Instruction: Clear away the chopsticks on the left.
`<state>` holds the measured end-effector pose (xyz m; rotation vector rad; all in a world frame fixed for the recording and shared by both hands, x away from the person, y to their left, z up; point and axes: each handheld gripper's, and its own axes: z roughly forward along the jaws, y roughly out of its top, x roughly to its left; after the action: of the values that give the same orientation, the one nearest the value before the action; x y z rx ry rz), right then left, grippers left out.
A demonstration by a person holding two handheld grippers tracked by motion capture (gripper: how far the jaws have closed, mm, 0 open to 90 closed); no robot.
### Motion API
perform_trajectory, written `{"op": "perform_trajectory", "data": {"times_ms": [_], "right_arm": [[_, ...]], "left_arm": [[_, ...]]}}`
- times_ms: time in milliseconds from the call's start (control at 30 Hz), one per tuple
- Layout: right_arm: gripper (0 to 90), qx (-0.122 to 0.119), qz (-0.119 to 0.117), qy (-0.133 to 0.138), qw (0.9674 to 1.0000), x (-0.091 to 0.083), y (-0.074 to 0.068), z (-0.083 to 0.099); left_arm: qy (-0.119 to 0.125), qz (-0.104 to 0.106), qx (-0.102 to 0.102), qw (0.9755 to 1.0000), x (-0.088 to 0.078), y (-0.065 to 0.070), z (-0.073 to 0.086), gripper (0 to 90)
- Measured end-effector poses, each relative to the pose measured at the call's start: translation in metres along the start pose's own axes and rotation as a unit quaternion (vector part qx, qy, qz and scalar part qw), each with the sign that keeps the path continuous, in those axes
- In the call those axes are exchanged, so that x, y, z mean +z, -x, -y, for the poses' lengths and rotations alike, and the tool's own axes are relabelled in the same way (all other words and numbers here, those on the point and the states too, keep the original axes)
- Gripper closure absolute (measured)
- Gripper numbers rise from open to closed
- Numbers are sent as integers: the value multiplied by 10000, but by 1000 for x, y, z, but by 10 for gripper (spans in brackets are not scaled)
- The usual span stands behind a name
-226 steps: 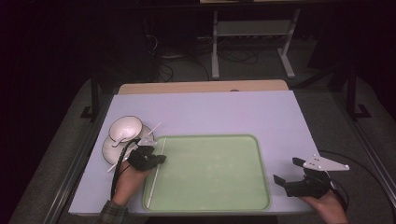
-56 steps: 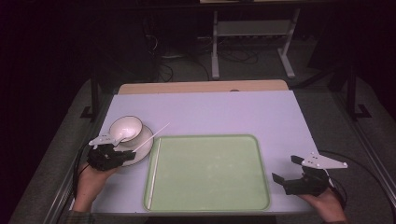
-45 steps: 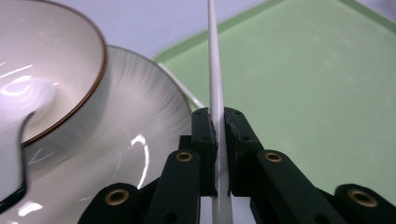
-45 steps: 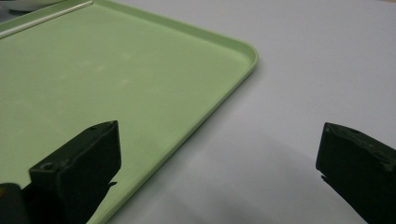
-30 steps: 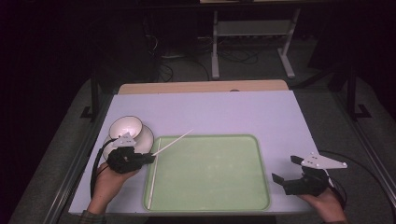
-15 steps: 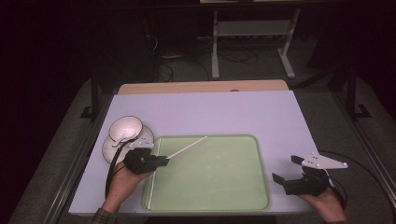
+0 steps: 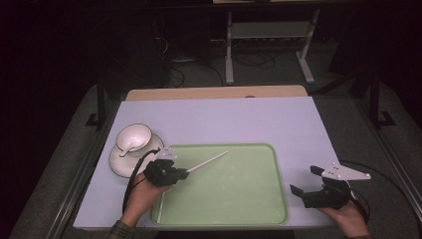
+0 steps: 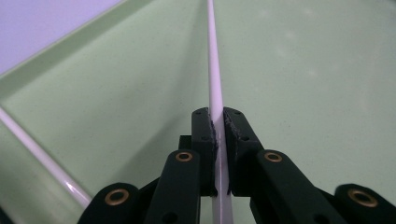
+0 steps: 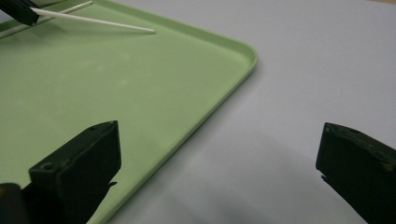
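— So, what's your left gripper (image 7: 185, 174) got?
— Jaws clamped on a chopstick (image 7: 206, 162) over the tray's (image 7: 239, 219) left part; another (image 7: 160, 206) lies along its left rim. Your right gripper (image 7: 304, 181) gapes empty. Bowl (image 7: 133, 138) holds a spoon (image 7: 127, 149).

No readable text, labels, brands, numbers or signs anywhere.
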<state>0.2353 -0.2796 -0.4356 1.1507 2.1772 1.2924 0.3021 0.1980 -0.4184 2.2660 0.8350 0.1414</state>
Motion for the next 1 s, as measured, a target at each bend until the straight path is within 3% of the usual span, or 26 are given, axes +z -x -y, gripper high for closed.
{"op": "perform_trajectory", "data": {"times_ms": [467,1000], "right_arm": [[0,1,-4,2,10000,0,0,0],[0,-1,-4,-3,10000,0,0,0]], "left_arm": [[-274,-71,31,9996,16,5,5,831],[-187,-25,-36,9998,17,5,7,813]]}}
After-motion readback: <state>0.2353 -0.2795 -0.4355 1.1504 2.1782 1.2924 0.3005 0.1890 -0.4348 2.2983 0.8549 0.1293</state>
